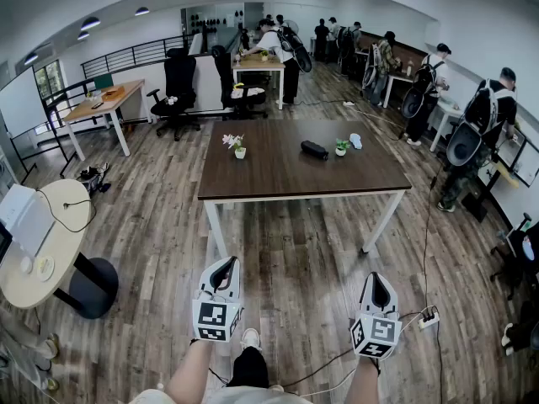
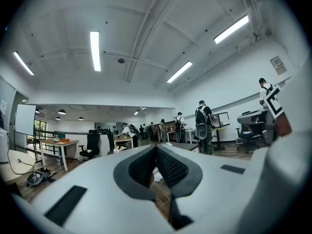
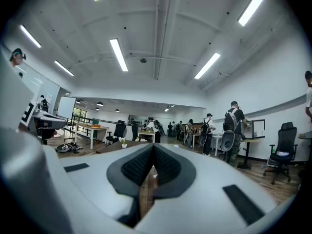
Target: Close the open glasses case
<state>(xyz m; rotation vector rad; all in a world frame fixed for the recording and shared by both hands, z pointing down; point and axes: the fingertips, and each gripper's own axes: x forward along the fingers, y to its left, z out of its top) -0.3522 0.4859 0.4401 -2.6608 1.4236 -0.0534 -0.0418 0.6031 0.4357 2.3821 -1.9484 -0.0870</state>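
Dark-brown wood forms the top of the table (image 1: 278, 173), which stands on white legs on the plank floor (image 1: 303, 263) ahead of the person. The glasses case (image 1: 314, 150), a black oblong, lies on the far half of the tabletop; it is too small in the head view to tell whether its lid is up. A small potted plant (image 1: 341, 147) and a pale object (image 1: 355, 141) stand just right of the case, and a flowering pot (image 1: 239, 148) stands well to its left. The left gripper (image 1: 226, 263) and right gripper (image 1: 376, 280) point level over the floor, well short of the table and apart from each other. In each gripper view the dark ribbed pads meet at the tips, so both pairs of jaws are together with nothing between them.
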